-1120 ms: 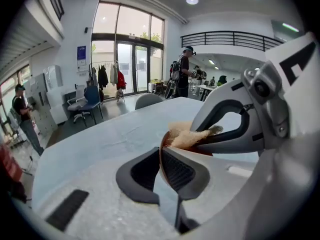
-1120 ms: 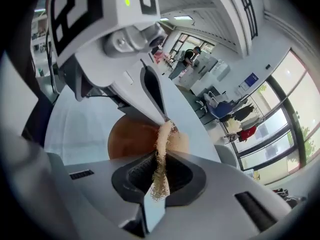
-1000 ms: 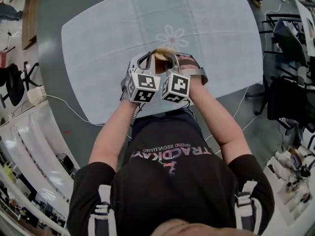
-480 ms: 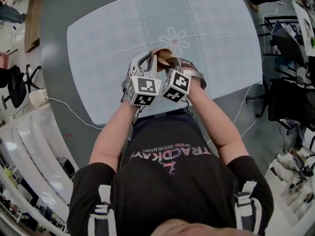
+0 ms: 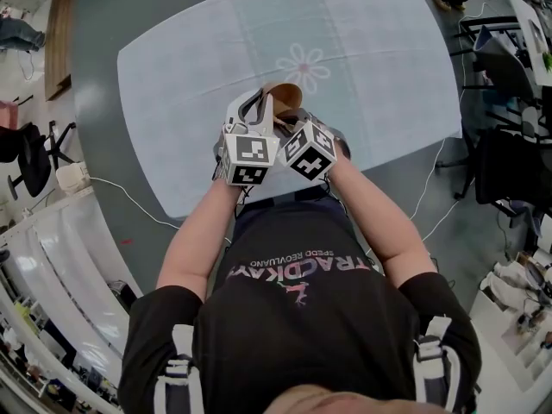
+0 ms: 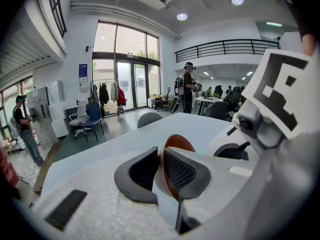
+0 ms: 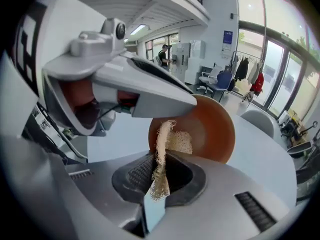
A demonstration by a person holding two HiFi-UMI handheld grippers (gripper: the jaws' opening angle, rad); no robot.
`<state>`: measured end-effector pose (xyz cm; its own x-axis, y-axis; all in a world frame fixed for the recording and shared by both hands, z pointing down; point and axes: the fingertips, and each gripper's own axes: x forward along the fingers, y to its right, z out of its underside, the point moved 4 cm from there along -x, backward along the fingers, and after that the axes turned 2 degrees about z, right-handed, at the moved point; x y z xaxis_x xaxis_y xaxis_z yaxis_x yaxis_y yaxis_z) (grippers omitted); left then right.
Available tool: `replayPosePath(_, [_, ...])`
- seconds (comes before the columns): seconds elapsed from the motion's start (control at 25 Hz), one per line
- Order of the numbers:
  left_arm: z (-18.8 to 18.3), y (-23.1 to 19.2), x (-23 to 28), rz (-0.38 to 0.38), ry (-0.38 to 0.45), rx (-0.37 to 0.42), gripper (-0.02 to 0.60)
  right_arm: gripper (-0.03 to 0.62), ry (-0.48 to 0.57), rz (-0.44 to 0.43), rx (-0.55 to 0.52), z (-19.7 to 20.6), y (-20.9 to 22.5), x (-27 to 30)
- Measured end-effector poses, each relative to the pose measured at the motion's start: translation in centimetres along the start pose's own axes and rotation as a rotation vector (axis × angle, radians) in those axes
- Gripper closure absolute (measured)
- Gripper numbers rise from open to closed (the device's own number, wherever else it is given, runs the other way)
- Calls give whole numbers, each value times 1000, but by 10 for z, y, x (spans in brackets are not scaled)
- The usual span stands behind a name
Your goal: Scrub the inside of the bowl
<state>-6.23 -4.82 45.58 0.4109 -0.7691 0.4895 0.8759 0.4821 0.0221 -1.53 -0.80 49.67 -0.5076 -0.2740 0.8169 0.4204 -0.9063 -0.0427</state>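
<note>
Left gripper (image 6: 160, 170) clamps brown bowl (image 7: 215, 129) rim | right gripper (image 7: 160, 176) pinches loofah pad (image 7: 181, 141) | advise: press firmly, sweep from 8 o'clock round the wall.

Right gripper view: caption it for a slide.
Right tool holds a fibrous scrub pad inside the brown bowl gripped by the left tool.

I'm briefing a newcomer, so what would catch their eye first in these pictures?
The brown bowl, held tilted over the pale table with the left gripper clamped on its rim. Next, the right gripper pinching a fibrous scrubber whose end lies inside the bowl.
</note>
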Motion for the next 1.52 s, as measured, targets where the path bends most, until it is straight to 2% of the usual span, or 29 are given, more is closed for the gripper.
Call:
replayPosePath(0.16, [-2,1,-3,-1,14,-37,534,562,96,-46,84,-7,-5,-8])
replayPosePath(0.28, [-4,7,-3,5,21,-44,532,562,111,-62,117,-7,-8,-10])
replayPosePath(0.56, [6,16,0,30,-19,-39,538,562,15,-25,121,18,7,-11])
replayPosePath(0.68, [7,19,3,34,-31,-26,538,562,-34,19,92,29,17,-13])
replayPosePath(0.92, [16,26,9,69,-80,-36,540,562,-96,170,-44,34,42,-22])
replayPosePath(1.0, [16,29,12,72,-80,-13,540,562,-111,221,-148,30,47,-24])
replayPosePath(1.16, [16,37,16,83,-93,34,543,562,-148,330,-429,20,48,-29])
replayPosePath(1.28, [15,37,17,87,-101,65,543,562,-170,369,-584,15,46,-29])
replayPosePath(1.36, [14,37,17,91,-95,67,543,562,-174,365,-594,16,48,-29])
replayPosePath(1.52, [10,36,14,82,-65,25,545,562,-189,346,-512,22,50,-28])
